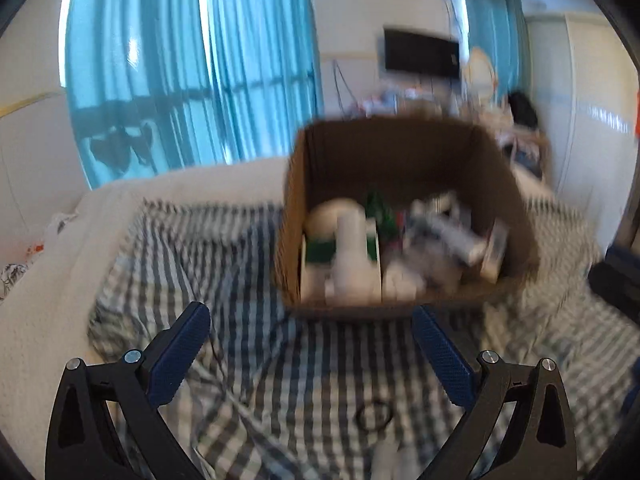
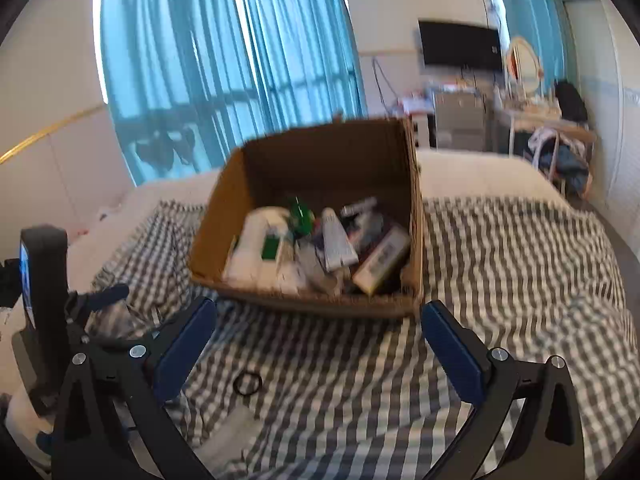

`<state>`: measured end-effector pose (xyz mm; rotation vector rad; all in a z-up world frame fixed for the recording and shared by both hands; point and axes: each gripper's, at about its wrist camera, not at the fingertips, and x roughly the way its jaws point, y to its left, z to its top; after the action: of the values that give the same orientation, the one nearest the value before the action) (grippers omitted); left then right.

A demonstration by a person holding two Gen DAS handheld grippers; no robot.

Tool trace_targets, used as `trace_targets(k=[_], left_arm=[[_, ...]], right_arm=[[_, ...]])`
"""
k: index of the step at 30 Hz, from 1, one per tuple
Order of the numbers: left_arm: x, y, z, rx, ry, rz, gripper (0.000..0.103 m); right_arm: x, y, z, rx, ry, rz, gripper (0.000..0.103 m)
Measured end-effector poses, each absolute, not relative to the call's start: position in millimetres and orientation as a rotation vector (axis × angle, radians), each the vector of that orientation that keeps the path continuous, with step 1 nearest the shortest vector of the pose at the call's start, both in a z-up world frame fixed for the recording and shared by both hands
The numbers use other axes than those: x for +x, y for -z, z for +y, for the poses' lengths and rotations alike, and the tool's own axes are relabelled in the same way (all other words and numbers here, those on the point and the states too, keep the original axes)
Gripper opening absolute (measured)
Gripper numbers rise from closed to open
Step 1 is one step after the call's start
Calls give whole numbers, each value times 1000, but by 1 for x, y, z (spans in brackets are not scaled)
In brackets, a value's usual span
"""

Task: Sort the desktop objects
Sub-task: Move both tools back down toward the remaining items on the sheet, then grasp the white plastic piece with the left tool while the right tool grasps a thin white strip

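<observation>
Black hair tie point(image 2: 247, 383) lies flat on the checked bed cover point(image 2: 500, 264), near the cardboard box point(image 2: 224, 216). Looks light and floppy, so pinch 1 side of the loop. Left gripper point(image 1: 311, 316) and right gripper point(image 2: 319, 311) both gape wide, holding nothing.

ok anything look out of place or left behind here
One black ring, likely a hair tie, lies alone on the checked sheet outside the cardboard box, where the other items are piled. Both grippers are open and empty.
</observation>
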<state>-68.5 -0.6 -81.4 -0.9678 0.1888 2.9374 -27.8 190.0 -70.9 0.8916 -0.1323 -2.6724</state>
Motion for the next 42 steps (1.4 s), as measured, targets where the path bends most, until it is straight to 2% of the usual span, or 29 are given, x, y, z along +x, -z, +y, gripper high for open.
trace_targets(k=[4,8,11,13,16,20,23,27,29,30,31,33,38,41,42], left_arm=[[-74,119,2,-1249,-2780,280,103],[-71,141,5,-1347,-2684,283,102],[-71,150,6,-1389,-2604,243,98],[-73,157,7,-1426,-2551,221,95],[-75,172,11,-1504,-2466,202,87],[-81,189,12,-1611,-2369,176,74],[-81,205,16,-1696,-2246,159,73],[-85,231,22,-1816,-2118,165,73],[-84,232,21,-1824,-2122,154,63],[-84,233,20,-1829,-2131,153,44],[-84,234,20,-1835,-2121,138,30],[-81,231,19,-1806,-2116,90,17],[-75,208,9,-1706,-2240,20,16],[-73,191,2,-1624,-2307,-18,16],[-74,186,-1,-1609,-2337,-9,16]], right_arm=[[-26,94,194,996,2627,-271,103],[-17,119,180,1096,2537,-208,101],[-11,133,164,1164,2453,-133,82],[-9,142,153,1225,2402,-75,64],[-6,153,147,1293,2348,-34,50],[-2,173,137,1408,2259,56,49],[-2,188,127,1492,2246,170,50],[-5,191,125,1514,2181,138,50],[-4,191,123,1507,2165,142,52],[-4,192,121,1509,2148,141,56],[-5,193,116,1513,2126,141,61],[-8,196,107,1523,2088,136,64],[-16,211,90,1579,2024,171,64],[-26,215,83,1587,1992,131,66],[-27,217,79,1584,1977,139,62]])
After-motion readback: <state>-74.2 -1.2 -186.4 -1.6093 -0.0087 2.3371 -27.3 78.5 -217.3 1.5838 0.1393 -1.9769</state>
